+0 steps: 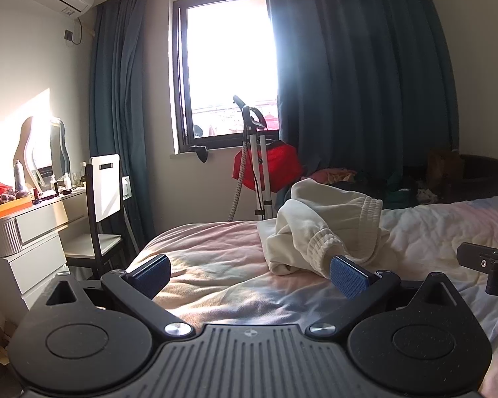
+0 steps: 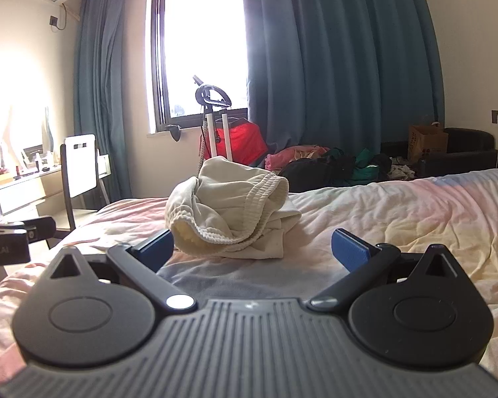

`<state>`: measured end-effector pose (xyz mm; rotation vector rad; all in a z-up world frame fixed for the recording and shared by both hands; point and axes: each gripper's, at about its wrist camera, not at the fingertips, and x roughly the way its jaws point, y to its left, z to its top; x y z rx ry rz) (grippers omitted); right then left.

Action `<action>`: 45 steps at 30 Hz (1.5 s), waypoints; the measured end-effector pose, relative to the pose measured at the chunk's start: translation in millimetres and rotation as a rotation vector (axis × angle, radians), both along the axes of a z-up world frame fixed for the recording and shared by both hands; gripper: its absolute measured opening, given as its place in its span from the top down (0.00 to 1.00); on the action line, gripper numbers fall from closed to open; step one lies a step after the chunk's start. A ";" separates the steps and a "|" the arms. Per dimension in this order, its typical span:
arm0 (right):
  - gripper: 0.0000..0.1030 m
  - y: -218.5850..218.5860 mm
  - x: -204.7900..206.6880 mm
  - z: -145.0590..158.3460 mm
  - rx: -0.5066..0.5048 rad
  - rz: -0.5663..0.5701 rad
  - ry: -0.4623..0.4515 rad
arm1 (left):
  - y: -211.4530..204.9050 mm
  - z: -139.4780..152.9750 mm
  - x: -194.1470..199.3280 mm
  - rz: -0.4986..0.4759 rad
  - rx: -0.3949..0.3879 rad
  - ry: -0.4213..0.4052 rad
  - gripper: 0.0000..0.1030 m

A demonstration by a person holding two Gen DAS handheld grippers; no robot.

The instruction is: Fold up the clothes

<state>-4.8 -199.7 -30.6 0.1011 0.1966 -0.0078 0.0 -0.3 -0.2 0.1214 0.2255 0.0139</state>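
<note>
While the cream garment [image 2: 230, 210] lies bunched at mid-frame on the bed [image 2: 398, 219], unfolded, both the left gripper [image 1: 250, 273] and right gripper [image 2: 252, 248] hover before it, jaws apart, empty; spreading it flat seems next.

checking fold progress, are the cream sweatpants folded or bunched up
Bunched up: the cream sweatpants sit in a crumpled heap on the bed, cuffs sticking out.

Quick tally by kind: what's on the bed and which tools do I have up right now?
Cream garments bunched on the bed: 1
Open tools: 2, left tool and right tool
Bed: 1
Total: 4
</note>
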 end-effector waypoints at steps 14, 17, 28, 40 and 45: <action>0.00 -1.7 4.9 -12.0 0.007 -0.003 -0.001 | -7.1 -6.4 0.7 0.003 0.025 0.009 0.00; 0.00 -5.2 -1.4 -7.4 0.018 -0.017 0.002 | -8.3 -7.4 0.0 0.002 0.037 0.006 0.00; 0.00 0.1 -3.8 -3.8 0.003 -0.035 -0.001 | -11.1 -8.3 -4.3 -0.014 0.060 -0.014 0.00; 0.00 1.0 -4.9 -7.9 -0.032 -0.080 0.006 | -13.3 -12.0 -3.4 -0.003 0.081 -0.033 0.00; 0.00 1.8 -7.6 0.2 -0.001 -0.111 0.016 | -9.5 -18.2 -5.2 0.011 0.099 -0.035 0.00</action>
